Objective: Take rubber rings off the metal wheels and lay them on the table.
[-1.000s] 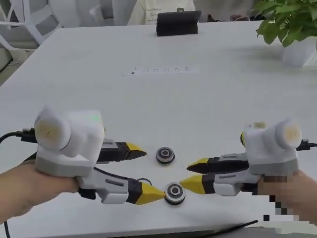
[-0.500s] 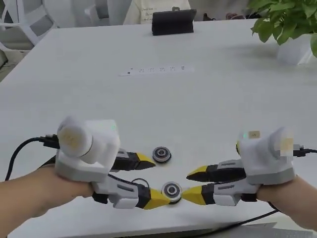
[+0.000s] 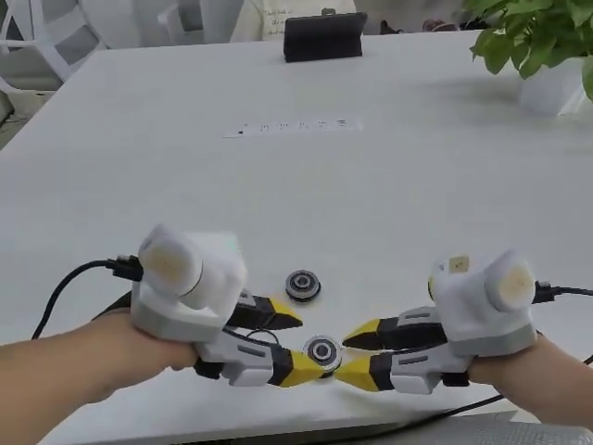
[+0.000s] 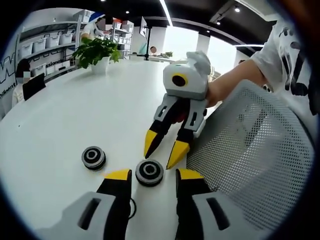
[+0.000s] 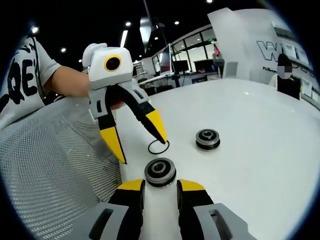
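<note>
Two metal wheels with black rubber around them lie on the white table (image 3: 389,185). The near wheel (image 3: 321,350) (image 4: 149,172) (image 5: 160,171) sits between both grippers' yellow tips. My left gripper (image 3: 302,345) (image 4: 152,176) is open, its tips on either side of that wheel. From the other side my right gripper (image 3: 346,352) (image 5: 161,186) is open at the same wheel. The far wheel (image 3: 302,285) (image 4: 93,157) (image 5: 207,138) lies free. A loose black rubber ring (image 5: 158,147) rests on the table under the left gripper's upper jaw.
A potted plant (image 3: 542,46) stands at the far right, a black stand (image 3: 321,39) at the far edge, a white strip (image 3: 292,127) mid-table. A black cable (image 3: 65,283) trails left. The table's front edge and a mesh chair (image 4: 250,150) are close behind the grippers.
Both grippers have closed in on the near wheel from left and right, so their tips now almost meet around it. The wheels have not moved.
</note>
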Demonstrator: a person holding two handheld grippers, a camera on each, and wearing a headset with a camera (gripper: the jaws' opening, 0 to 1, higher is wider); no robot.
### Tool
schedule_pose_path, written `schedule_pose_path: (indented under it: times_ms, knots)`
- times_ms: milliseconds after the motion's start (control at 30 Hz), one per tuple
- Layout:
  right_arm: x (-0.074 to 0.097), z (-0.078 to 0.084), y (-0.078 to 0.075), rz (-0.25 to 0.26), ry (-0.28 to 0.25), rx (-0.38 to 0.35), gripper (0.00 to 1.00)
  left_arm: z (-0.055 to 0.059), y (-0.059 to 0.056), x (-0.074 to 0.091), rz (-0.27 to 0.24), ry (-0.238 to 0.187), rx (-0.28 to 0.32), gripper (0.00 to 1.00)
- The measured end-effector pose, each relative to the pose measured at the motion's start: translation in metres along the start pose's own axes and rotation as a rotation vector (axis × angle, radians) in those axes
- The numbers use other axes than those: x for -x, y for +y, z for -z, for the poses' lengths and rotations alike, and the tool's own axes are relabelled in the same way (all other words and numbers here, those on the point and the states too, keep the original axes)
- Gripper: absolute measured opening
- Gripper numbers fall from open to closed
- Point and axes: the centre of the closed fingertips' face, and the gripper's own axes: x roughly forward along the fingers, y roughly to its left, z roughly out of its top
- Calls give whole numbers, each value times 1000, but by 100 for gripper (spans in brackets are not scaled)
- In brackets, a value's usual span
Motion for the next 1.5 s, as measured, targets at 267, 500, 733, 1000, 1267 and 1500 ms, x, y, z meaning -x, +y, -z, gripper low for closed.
schedule_pose_path:
  times_ms: [267, 500, 733, 1000, 1267, 1500]
  knots:
    - [-3, 3, -1, 3, 5, 12, 20, 2, -1, -8, 1, 5, 3, 25]
    - [-5, 4, -1, 4, 1, 14, 18, 5, 1, -15, -8, 13, 2, 21]
    - [-5, 4, -1, 5, -6, 11, 17, 6, 2, -18, -15, 17, -19, 13]
    - [-5, 4, -2, 7, 1, 29, 15, 6, 6, -21, -56, 17, -109, 8]
    - [-5, 4, -3, 12, 3, 44, 14, 6, 6, -21, -70, 3, -147, 7]
    - [-4, 5, -3, 22, 3, 46, 9, 6, 5, -20, -79, -5, -149, 7]
